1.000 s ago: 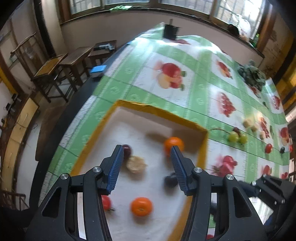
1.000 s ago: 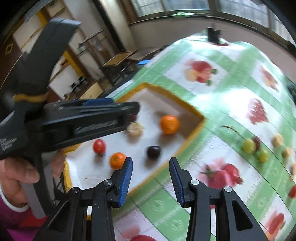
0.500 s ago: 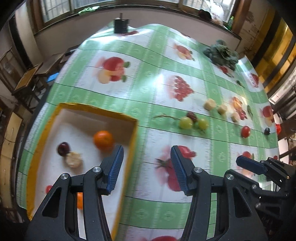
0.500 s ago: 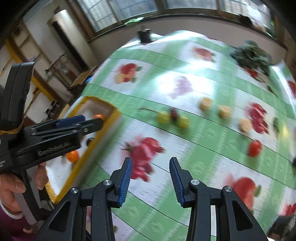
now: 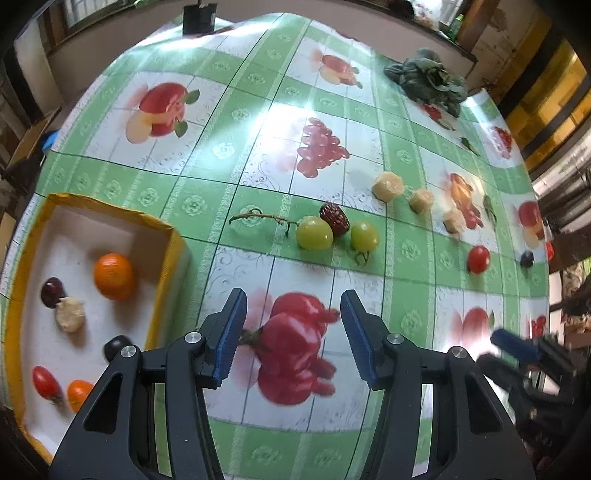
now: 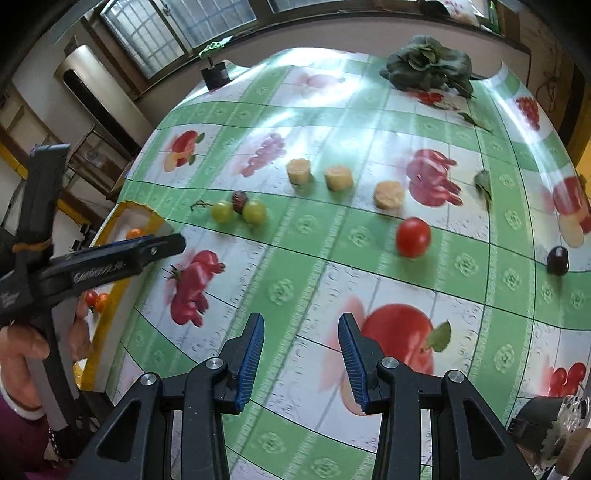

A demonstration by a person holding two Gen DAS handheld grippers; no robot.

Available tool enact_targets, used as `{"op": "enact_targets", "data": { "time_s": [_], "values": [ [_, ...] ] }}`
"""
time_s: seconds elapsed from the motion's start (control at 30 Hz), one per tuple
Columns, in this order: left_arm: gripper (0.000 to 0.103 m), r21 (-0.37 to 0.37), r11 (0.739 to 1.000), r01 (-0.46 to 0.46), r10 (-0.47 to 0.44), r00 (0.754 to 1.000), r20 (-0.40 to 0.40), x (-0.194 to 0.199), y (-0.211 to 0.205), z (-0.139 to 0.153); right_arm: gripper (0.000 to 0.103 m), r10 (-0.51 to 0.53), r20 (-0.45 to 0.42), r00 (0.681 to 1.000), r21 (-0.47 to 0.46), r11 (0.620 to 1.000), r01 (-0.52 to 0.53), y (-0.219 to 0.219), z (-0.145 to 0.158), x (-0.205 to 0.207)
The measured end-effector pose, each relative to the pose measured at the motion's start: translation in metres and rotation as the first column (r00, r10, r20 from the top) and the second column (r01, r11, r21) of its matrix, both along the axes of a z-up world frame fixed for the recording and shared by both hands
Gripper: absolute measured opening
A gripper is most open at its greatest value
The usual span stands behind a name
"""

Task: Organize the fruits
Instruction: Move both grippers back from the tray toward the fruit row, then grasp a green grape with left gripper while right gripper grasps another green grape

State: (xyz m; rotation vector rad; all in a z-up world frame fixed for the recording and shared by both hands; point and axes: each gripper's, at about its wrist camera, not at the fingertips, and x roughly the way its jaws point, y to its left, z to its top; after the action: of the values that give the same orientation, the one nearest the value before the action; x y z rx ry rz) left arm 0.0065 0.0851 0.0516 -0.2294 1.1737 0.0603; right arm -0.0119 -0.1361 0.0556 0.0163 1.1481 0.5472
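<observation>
A yellow-rimmed box (image 5: 173, 243) at the left holds an orange (image 5: 113, 275), a dark plum, a pale chunk, a cherry tomato and more. On the cloth lie two green grapes (image 5: 314, 233) with a red date (image 5: 334, 219), three pale chunks (image 5: 387, 187), a cherry tomato (image 5: 478, 259) and a dark fruit (image 5: 526, 259). My left gripper (image 5: 293, 337) is open and empty above the cloth, right of the box. My right gripper (image 6: 301, 357) is open and empty, short of the cherry tomato (image 6: 413, 236).
A bunch of dark leafy greens (image 5: 428, 81) lies at the far right of the table. A black box (image 5: 199, 16) stands at the far edge. Loose green leaves (image 6: 483, 182) lie near the right side. Desks stand beyond the table's left edge.
Both grippers have swung right, away from the box and over the cloth toward the loose fruits. Both stay open and empty.
</observation>
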Motion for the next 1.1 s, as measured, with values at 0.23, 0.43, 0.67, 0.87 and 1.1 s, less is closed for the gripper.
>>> {"op": "enact_targets", "data": {
  "time_s": [0.23,0.43,0.67,0.87,1.1],
  "values": [
    [0.053,0.012,1.0,0.004,-0.005,1.0,0.014,0.03,-0.004,-0.013,0.041,-0.003,-0.034,0.999,0.008,1.0,0.004,-0.009,-0.013,0.005],
    [0.053,0.043,0.997,0.066,-0.067,0.998,0.005,0.049,-0.01,-0.024,0.041,0.015,-0.044,0.999,0.019,1.0,-0.014,0.0,-0.018,0.015],
    [0.037,-0.007,0.997,0.073,-0.073,0.997,0.014,0.056,-0.003,-0.032,0.041,0.053,-0.05,0.997,0.018,0.998,-0.052,0.02,-0.022,0.028],
    [0.027,0.013,0.993,0.116,-0.116,0.993,0.02,0.05,-0.006,-0.027,0.041,0.086,-0.032,0.996,0.008,0.996,-0.085,0.04,-0.024,0.047],
    [0.027,0.012,0.995,0.1,-0.101,0.994,0.038,0.039,0.008,-0.014,0.041,0.125,-0.008,0.992,0.011,0.992,-0.125,0.077,-0.027,0.076]
  ]
}}
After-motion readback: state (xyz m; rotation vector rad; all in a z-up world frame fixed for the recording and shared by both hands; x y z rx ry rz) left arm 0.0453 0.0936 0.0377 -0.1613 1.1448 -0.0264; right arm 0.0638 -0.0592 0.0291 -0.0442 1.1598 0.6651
